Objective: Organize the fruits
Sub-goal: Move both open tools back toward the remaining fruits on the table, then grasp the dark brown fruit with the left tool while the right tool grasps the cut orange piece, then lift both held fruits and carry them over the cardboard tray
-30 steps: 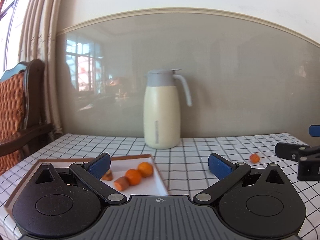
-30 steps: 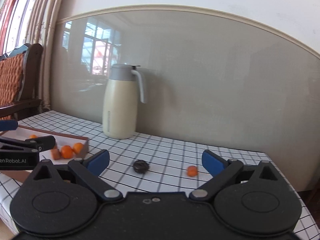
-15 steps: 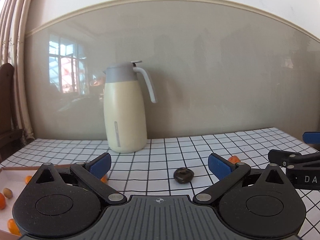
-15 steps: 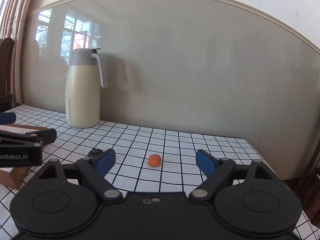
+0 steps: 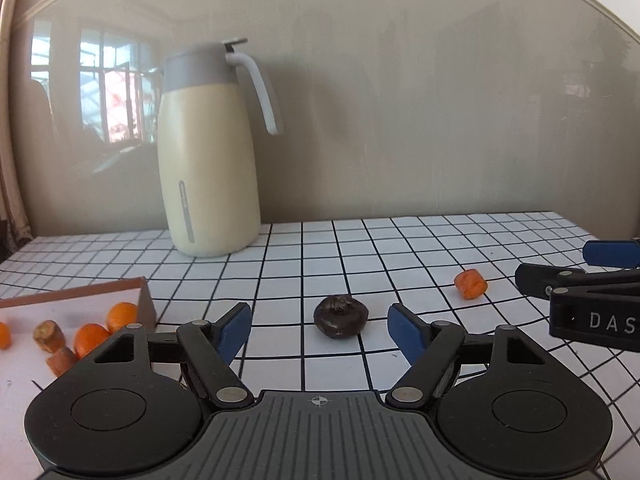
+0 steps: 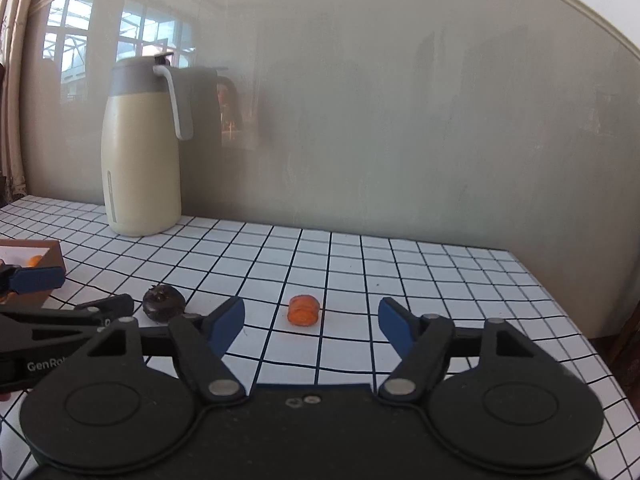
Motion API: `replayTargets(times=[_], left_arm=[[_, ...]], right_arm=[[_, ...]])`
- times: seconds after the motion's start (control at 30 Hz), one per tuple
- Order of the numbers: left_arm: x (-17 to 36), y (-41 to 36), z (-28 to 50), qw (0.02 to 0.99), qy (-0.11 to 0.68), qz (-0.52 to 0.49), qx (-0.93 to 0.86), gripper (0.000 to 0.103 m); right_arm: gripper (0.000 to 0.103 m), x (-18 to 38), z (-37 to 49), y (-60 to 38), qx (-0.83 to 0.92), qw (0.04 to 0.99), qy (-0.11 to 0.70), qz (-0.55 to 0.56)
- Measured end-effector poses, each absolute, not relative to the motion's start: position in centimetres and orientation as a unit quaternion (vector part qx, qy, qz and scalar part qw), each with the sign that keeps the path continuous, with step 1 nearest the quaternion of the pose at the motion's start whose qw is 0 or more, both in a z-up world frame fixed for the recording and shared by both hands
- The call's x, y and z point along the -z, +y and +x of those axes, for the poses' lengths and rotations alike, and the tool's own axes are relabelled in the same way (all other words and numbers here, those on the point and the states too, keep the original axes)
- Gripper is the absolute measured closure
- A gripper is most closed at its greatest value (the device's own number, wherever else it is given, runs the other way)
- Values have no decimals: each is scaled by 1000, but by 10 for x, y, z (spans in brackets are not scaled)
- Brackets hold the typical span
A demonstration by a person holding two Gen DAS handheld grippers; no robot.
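Note:
A dark round fruit (image 5: 341,317) lies on the checked tablecloth just ahead of my open, empty left gripper (image 5: 320,326); it also shows in the right wrist view (image 6: 163,303). An orange carrot piece (image 6: 304,310) lies just ahead of my open, empty right gripper (image 6: 311,322), and shows at the right in the left wrist view (image 5: 470,284). A shallow brown-rimmed tray (image 5: 100,287) at the left holds several orange fruits and carrot pieces (image 5: 91,336).
A cream jug with a grey lid (image 5: 208,152) stands at the back by the wall, and shows in the right wrist view (image 6: 140,152). The table's right edge (image 6: 560,304) drops off beside the right gripper. The right gripper's fingers (image 5: 580,280) reach in from the right.
Both grippers have swung right, away from the tray, and moved closer to the table. The dark fruit now lies between the left fingers' line, the carrot piece ahead of the right.

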State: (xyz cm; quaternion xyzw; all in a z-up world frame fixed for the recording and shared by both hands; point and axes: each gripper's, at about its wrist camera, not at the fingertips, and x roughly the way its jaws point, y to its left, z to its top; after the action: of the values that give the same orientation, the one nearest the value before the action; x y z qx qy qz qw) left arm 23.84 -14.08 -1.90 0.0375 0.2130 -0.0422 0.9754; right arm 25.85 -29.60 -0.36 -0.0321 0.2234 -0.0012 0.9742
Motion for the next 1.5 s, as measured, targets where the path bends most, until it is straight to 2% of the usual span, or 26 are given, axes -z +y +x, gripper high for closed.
replayTargets(times=[0.13,0.57,0.77,0.9,1.0,1.03,1.07,1.1,1.2,1.5], left_arm=[[25,-147,260,970,234,35,45,27],[47,-164,305,956,289,18,41,28],[49,-160,318,954,300,4,31,29],[51,-162,321,950,310,13,28,37],[51,-163,322,950,310,17,26,37],[51,-163,322,950,310,16,26,37],[51,-163,322,950,310,16,26,37],[51,-163,322,950,310,17,26,38],[49,-165,320,951,304,24,42,59],[48,-164,308,954,295,18,58,59]], right_arm=[[38,12,279,-294,1,970,239,-30],[54,43,324,-299,-1,959,282,-20],[54,48,338,-303,-5,958,288,-12],[57,49,348,-302,-8,956,292,-3],[60,50,355,-302,-6,953,302,4],[65,52,358,-302,-6,951,308,7],[82,53,359,-302,-7,950,313,9],[84,53,359,-302,-5,950,312,10],[84,53,356,-302,-3,950,312,10],[84,45,333,-306,2,953,303,1]])
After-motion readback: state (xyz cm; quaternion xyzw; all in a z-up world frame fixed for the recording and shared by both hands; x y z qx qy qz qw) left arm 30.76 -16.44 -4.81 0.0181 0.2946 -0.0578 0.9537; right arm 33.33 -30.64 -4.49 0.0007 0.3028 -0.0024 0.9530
